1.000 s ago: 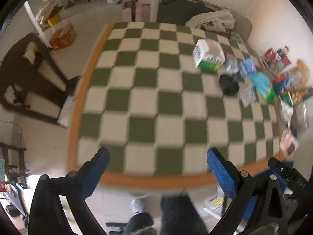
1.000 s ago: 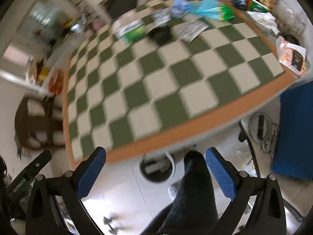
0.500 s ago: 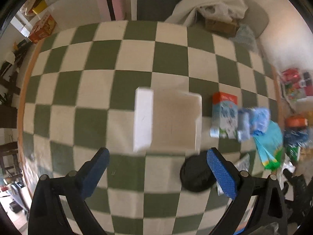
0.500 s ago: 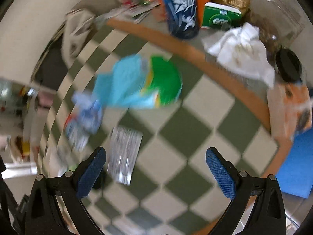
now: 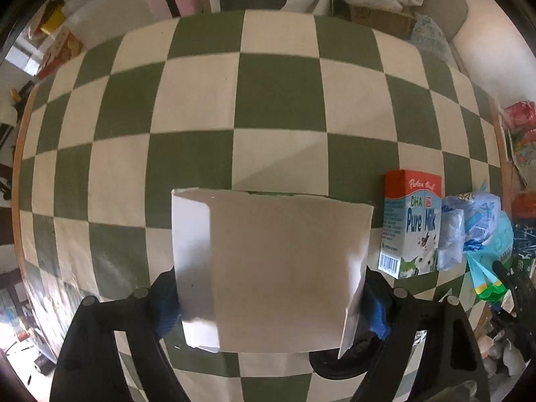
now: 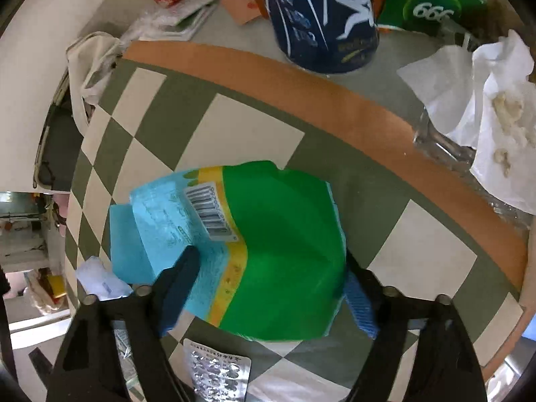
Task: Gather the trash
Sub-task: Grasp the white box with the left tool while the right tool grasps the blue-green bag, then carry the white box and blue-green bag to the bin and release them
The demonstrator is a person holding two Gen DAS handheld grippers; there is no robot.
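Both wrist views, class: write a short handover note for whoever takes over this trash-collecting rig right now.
Left gripper: jaws closing around the white box, pads at its sides.
Right gripper: jaws closing around the green and blue packet.
Still lying on the checkered table: milk carton, pill pack, crumpled tissue.
Done: nothing visibly collected.
Left: finish both grips, carry off, clear the rest.

A box [image 5: 284, 268] sits on the mat [image 5: 201, 100] between my left fingers [image 5: 164, 301]. A milk carton [image 5: 412, 224] lies just right of it, with bags [image 5: 469, 227] beyond. A flat bag [image 6: 254, 248] lies on the mat between my right fingers [image 6: 177, 288]. A can [image 6: 321, 16] stands behind it, off the mat. A pill sheet [image 6: 217, 372] lies in front.
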